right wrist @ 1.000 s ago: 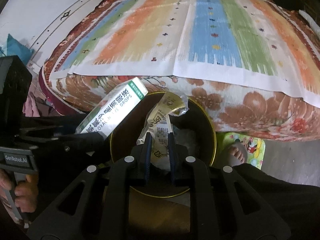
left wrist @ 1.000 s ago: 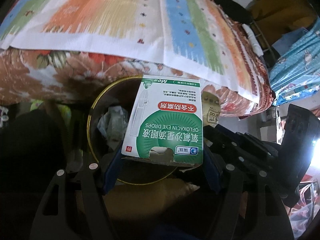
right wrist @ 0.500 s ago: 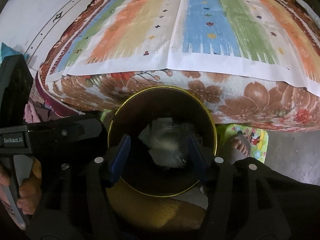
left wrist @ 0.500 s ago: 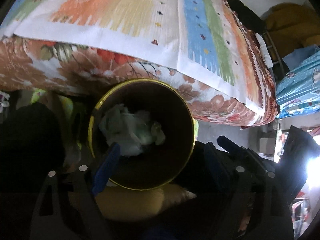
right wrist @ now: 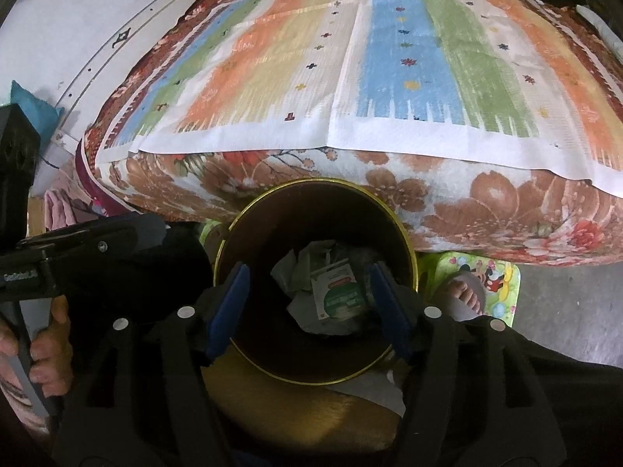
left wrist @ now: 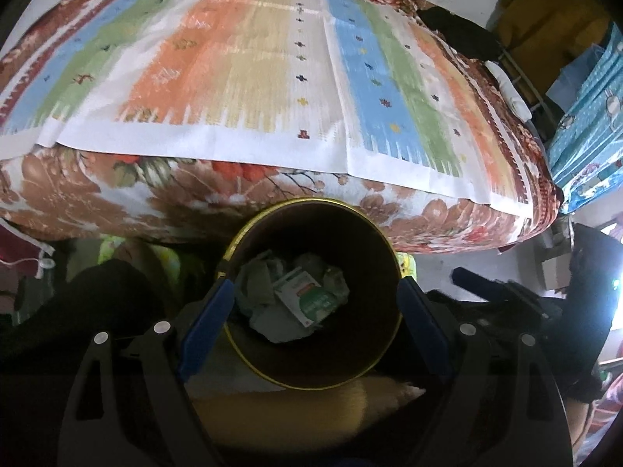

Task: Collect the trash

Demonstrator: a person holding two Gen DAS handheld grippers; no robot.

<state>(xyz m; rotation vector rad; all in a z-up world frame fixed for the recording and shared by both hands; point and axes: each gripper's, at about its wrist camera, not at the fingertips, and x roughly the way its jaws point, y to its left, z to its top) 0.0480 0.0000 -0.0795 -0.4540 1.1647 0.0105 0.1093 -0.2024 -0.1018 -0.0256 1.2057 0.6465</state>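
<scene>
A round dark bin with a gold rim [left wrist: 311, 200] [right wrist: 315, 181] stands on the floor against the bed. Inside it a green and white eye drops box [left wrist: 307, 299] [right wrist: 338, 295] lies on crumpled paper and wrappers [left wrist: 257, 284] [right wrist: 296, 272]. My left gripper [left wrist: 314, 284] hovers over the bin mouth, open, with nothing between its blue pads. My right gripper [right wrist: 309, 268] hangs over the same bin; its jaws are opening and nothing is between them. Each gripper's black body shows at the edge of the other's view.
A bed with a striped cloth [left wrist: 272, 78] over a floral quilt [right wrist: 486, 202] fills the area behind the bin. A bare foot [right wrist: 465, 292] rests on a cartoon mat [right wrist: 494, 276] right of the bin. Blue patterned fabric [left wrist: 584, 136] hangs at far right.
The eye drops box left my left gripper and now lies in the bin. The wrapper dropped from my right gripper, whose jaws spread wide. Both grippers stay over the bin.
</scene>
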